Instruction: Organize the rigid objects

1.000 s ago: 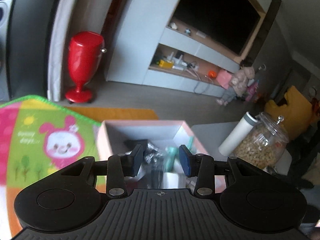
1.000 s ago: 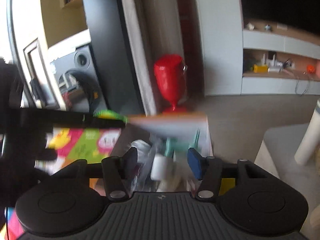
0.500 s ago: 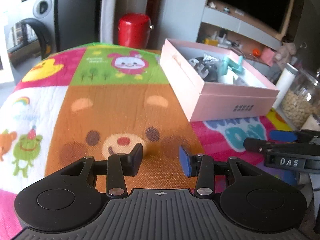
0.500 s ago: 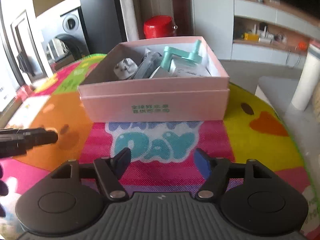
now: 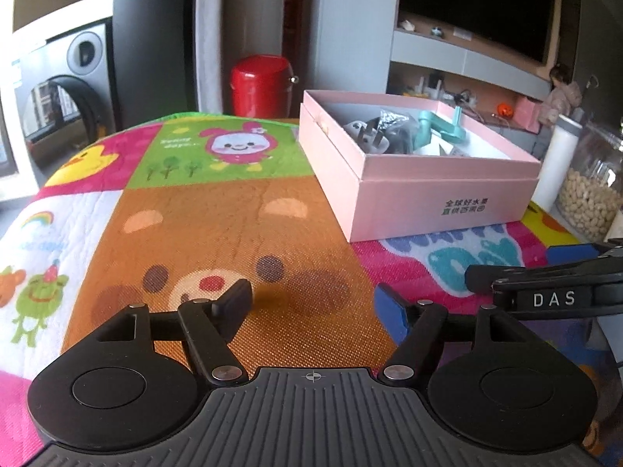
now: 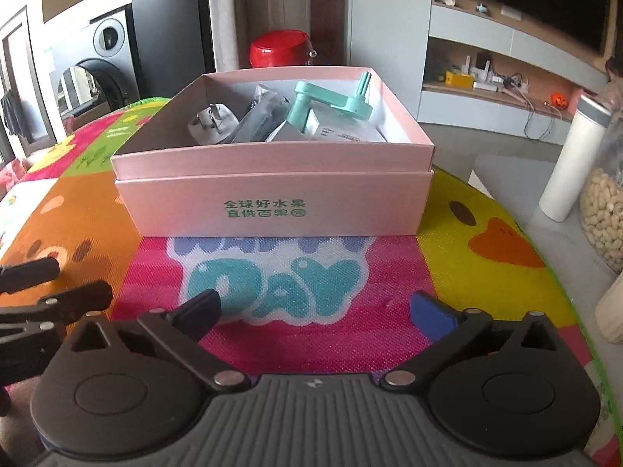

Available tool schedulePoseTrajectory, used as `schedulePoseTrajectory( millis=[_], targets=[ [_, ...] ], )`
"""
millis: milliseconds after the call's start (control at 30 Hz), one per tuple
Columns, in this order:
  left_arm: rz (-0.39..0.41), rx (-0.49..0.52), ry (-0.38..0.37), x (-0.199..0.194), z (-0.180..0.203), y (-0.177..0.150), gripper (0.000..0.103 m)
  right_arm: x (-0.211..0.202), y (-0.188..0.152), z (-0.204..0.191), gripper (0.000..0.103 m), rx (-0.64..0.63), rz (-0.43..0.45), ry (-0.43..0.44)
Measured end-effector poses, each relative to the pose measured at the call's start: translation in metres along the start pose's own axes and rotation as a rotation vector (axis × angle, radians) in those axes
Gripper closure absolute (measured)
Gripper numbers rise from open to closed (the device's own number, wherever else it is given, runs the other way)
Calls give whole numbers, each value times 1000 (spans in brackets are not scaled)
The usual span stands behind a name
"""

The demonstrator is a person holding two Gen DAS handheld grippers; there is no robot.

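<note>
Both hand-held grippers empty, box packed on the mat.

Your left hand-held gripper [image 5: 313,303] and right hand-held gripper [image 6: 317,311] hover over the cartoon mat [image 6: 389,334] on the surface, jaws spread wide, gripping nothing. The pink box [image 6: 272,202] sits ahead on the mat, holding a grey plug [image 6: 212,124], a teal crank [image 6: 335,101] and dark packets.

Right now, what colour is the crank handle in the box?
Mint green crank handle, clearest in the right wrist view.

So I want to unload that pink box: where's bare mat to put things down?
Bare: the brown bear patch left of the pink box, and the lettered strip before it. Crowded: inside the box, and right, by the white bottle and jar.
</note>
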State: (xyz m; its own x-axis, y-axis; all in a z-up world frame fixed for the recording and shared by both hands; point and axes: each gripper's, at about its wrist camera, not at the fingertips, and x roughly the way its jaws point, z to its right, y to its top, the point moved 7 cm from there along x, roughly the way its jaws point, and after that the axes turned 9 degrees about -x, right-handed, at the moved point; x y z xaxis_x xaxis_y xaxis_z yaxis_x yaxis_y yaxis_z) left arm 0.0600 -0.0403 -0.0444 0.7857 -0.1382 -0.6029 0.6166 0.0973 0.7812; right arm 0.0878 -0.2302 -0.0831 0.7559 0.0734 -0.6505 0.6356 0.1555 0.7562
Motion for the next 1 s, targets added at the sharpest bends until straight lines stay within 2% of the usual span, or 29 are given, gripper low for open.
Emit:
schedulePoseTrajectory(
  millis=[133, 267, 1000],
  targets=[
    [9, -23, 23, 2, 1, 1, 28, -1, -3, -1, 0, -1, 21, -12],
    [7, 19, 56, 4, 6, 0, 27, -3, -5, -2, 0, -7, 38, -23],
    [8, 13, 60, 5, 5, 1, 25, -5, -8, -1, 0, 14, 55, -10]
  ],
)
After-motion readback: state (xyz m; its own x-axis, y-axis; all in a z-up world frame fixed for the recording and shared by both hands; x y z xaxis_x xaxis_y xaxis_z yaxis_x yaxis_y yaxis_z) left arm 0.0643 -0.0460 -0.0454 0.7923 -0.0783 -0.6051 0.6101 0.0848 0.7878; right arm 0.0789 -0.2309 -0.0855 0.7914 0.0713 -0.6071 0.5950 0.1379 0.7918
